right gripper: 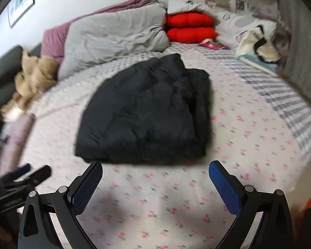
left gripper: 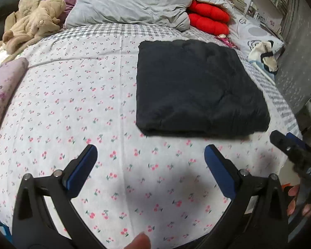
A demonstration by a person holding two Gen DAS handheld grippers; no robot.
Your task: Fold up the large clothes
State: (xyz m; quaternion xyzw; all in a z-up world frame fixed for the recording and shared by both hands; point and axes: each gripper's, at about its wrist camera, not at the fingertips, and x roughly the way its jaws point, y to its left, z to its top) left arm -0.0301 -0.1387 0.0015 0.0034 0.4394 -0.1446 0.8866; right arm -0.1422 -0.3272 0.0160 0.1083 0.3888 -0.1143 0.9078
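1. Black padded garment (left gripper: 199, 89) is lying folded into a thick, roughly square bundle on the bed (left gripper: 72, 108), over the cherry-print sheet, right of centre in the left wrist view.
2. Left hand-held gripper (left gripper: 150, 155) is hovering just short of the bundle's near edge, fingers spread wide, gripping nothing.
3. Right hand-held gripper (right gripper: 155, 171) is likewise spread and empty, facing the near edge; its view is motion-blurred.
4. Judgement: folding is looking largely done; remaining work is probably tidying or one more fold.
5. Advice for a further fold: pinch both near corners through all layers, lift evenly, carry across to the far edge, and press flat, since puffy fabric tends to spring open.
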